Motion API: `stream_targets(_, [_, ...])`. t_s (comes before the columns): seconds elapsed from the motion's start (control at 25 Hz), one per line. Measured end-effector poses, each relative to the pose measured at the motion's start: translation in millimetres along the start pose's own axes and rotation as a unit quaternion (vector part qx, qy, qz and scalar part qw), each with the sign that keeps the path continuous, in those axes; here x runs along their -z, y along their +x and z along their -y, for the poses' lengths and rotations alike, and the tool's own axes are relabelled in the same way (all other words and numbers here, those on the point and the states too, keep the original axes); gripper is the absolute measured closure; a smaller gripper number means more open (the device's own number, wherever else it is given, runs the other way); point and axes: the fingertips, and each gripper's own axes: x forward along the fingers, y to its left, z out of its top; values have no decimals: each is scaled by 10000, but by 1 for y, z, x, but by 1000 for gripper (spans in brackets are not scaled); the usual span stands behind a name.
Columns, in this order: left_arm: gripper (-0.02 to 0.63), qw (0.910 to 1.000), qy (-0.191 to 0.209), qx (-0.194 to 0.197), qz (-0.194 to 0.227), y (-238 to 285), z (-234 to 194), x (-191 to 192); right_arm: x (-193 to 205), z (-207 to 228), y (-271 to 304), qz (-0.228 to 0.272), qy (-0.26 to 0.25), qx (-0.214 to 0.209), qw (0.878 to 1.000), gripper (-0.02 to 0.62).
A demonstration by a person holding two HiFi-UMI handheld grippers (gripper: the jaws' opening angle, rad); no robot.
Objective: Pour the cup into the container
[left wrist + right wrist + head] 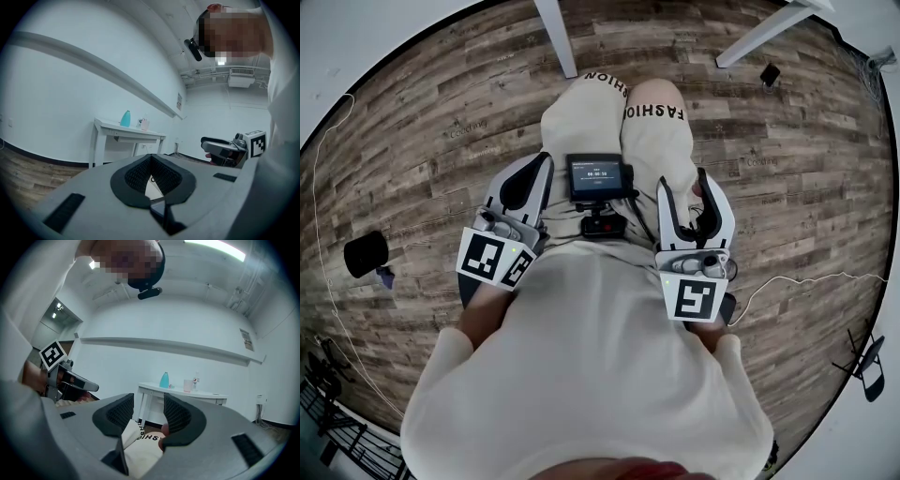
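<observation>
The cup (188, 386) is a small pale pink one on a white table (213, 395) far across the room, beside a teal bottle (164, 380). The left gripper view shows the same cup (145, 124) and bottle (125, 118) on that table (110, 127). Both grippers rest over the seated person's lap. My left gripper (528, 178) (151, 157) is shut, its pads meeting at the tips with nothing held. My right gripper (684, 187) (149, 406) stands open, with only a trouser leg behind the gap.
A small device with a lit screen (598, 178) sits on the lap between the grippers. White table legs (555, 33) stand ahead on the wooden floor. A black object (366, 253) lies at the left, and a thin white cable (806, 279) runs at the right.
</observation>
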Motion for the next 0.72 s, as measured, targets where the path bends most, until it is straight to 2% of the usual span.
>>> stream_targets(0.72, [595, 9999, -62, 34, -90, 1, 2, 8, 10, -9, 2, -140, 13, -60, 9999, 396])
